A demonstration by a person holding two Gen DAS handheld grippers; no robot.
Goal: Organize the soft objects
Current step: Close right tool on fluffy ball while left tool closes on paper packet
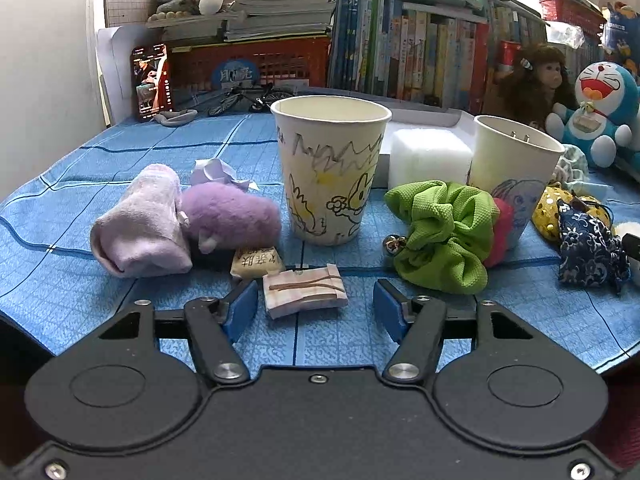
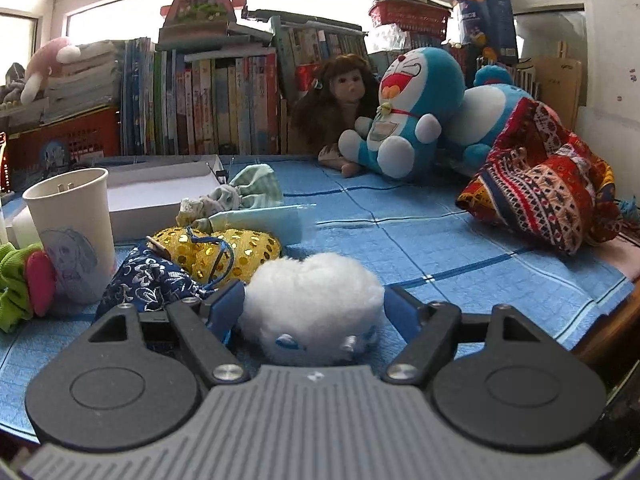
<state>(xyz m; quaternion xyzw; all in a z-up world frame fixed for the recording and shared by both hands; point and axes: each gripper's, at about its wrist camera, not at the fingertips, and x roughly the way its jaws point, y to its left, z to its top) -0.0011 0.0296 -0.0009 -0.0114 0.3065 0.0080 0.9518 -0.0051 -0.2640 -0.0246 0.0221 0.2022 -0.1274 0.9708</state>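
Note:
In the left wrist view a small pink plaid packet [image 1: 304,294] lies on the blue cloth [image 1: 120,304] between the blue pads of my left gripper [image 1: 314,310]. The left pad is close to the packet's edge and the right pad stands clear of it, so the gripper is open. In the right wrist view my right gripper [image 2: 314,306] is shut on a white fluffy plush [image 2: 312,300], with both pads pressing into its sides. A drawn-on paper cup [image 1: 330,168] stands just beyond the packet. A second cup [image 1: 512,172] stands to its right.
A lilac sock [image 1: 140,224], purple plush [image 1: 232,216] and beige packet [image 1: 256,262] lie left of the packet, and a green scrunchie [image 1: 444,232] lies right. A navy pouch [image 2: 148,276] and gold sequin pouch [image 2: 224,248] sit beside the white plush. Patterned cloth [image 2: 548,184] lies right, a Doraemon plush [image 2: 408,108] behind.

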